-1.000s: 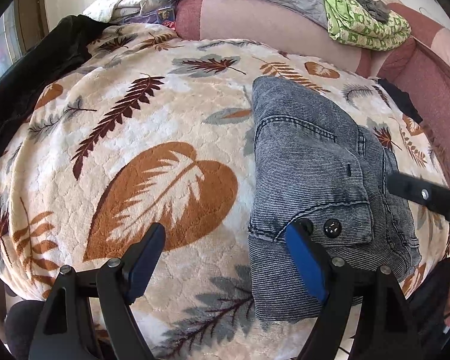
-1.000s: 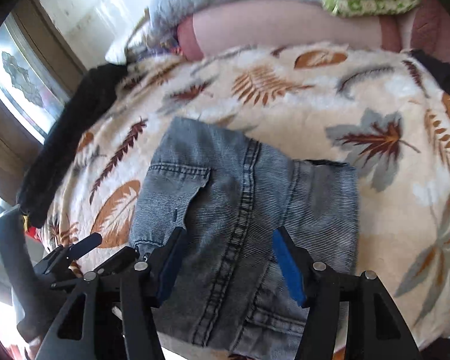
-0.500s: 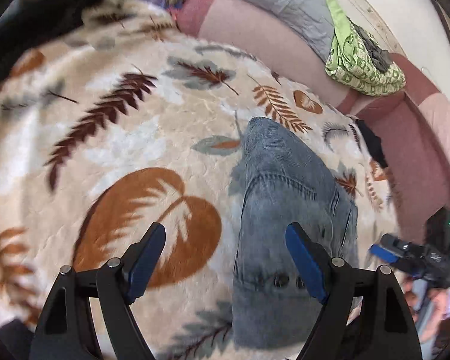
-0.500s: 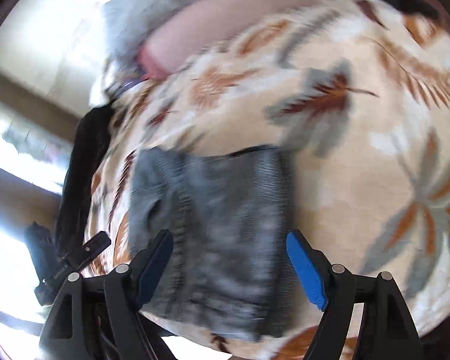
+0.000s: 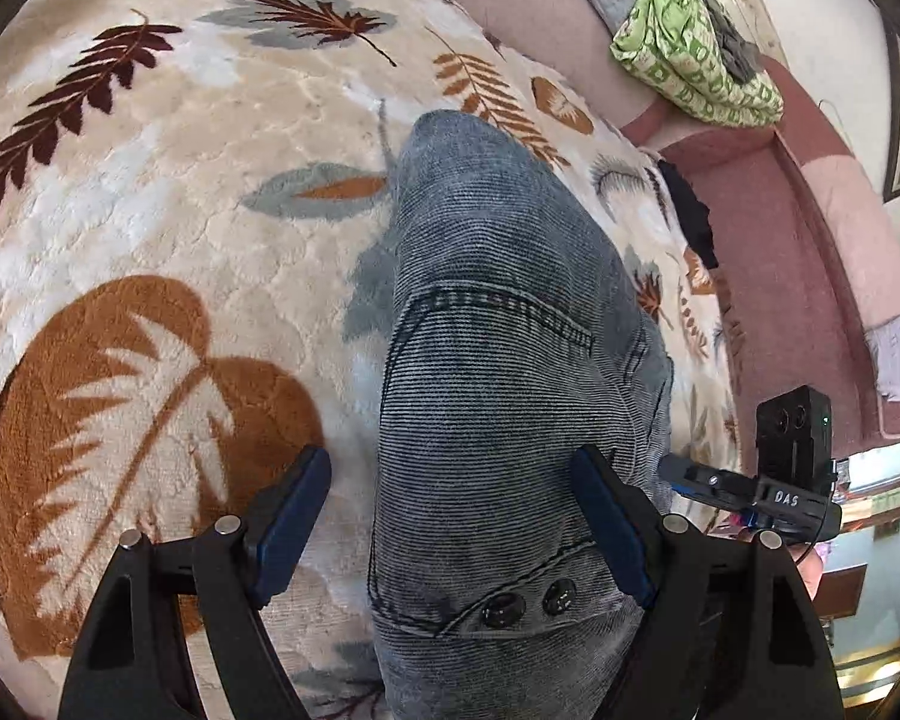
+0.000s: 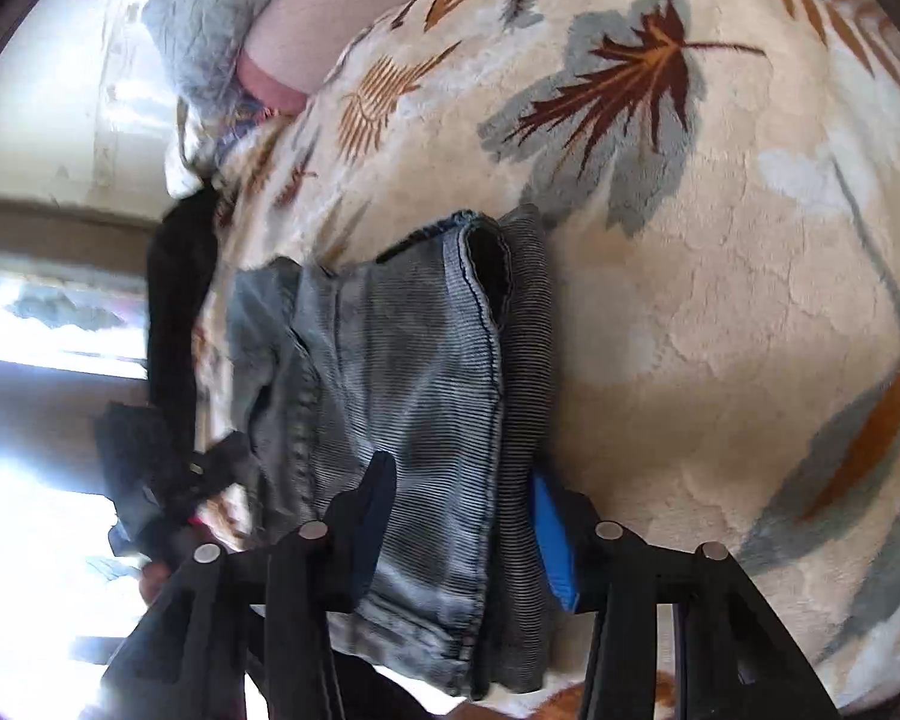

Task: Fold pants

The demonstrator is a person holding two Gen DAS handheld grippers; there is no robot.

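Left wrist view: folded grey denim pants (image 5: pixel 510 372) at frame centre, running from upper middle down to the bottom edge; back pocket and two dark buttons (image 5: pixel 531 603) uppermost. Laid on a cream leaf-print fleece blanket (image 5: pixel 150 210). Left gripper (image 5: pixel 453 531) at lower frame, blue-padded fingers (image 5: pixel 288 522) spread wide, straddling the bundle's near end, gripping nothing. Right gripper (image 5: pixel 744 489) at right edge, beside the pants' far flank.

Right wrist view: same pants (image 6: pixel 402 360) at centre-left, stacked layers and an open hem edge showing at frame middle. Right gripper (image 6: pixel 459 531) at lower middle, fingers part-open, set to either side of the folded stack's edge; firm pinch not confirmed, cloth between the pads but closure short of evident.

Background, left wrist view: pink sofa back (image 5: pixel 810 228), green patterned cloth (image 5: pixel 690 54) at upper right.

Step in hand, judged: final fold or lift of an already compact bundle. Next move calls for closing both pairs of fingers on all layers together, then raising evenly to keep the stack from slipping apart.
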